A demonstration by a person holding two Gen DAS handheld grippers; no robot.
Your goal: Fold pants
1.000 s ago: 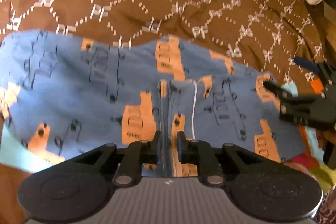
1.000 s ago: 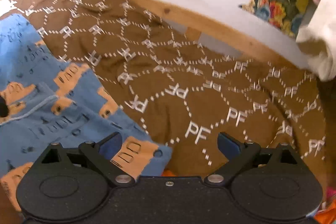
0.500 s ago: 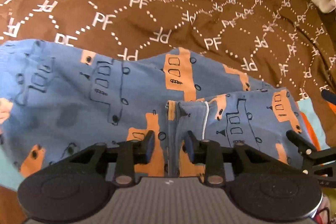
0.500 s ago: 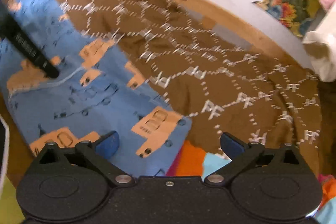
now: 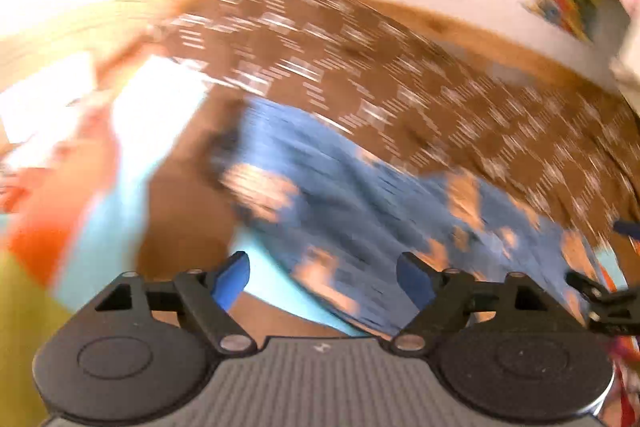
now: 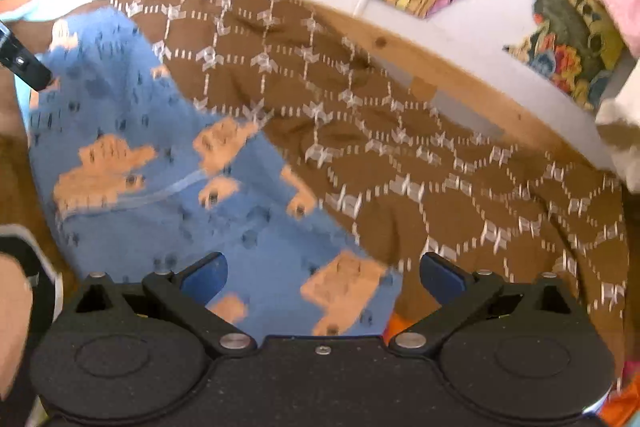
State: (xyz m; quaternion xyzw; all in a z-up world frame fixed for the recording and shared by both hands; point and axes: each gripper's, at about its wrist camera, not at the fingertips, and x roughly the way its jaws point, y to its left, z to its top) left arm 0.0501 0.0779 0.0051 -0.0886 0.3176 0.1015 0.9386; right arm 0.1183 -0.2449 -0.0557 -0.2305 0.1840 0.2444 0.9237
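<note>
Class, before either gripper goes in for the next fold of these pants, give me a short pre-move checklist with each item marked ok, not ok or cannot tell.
1. Left gripper free of cloth: ok; jaws opening, nothing pinched.
2. Right gripper free of cloth: ok; jaws wide apart, nothing gripped.
3. Blue truck-print pants lying on the brown patterned blanket: ok.
4. Pants lying flat, fold edges aligned: cannot tell; both views blurred.
5. Left wrist view steady enough to aim: not ok; heavy motion blur.
6. Grippers apart from each other: ok.
</note>
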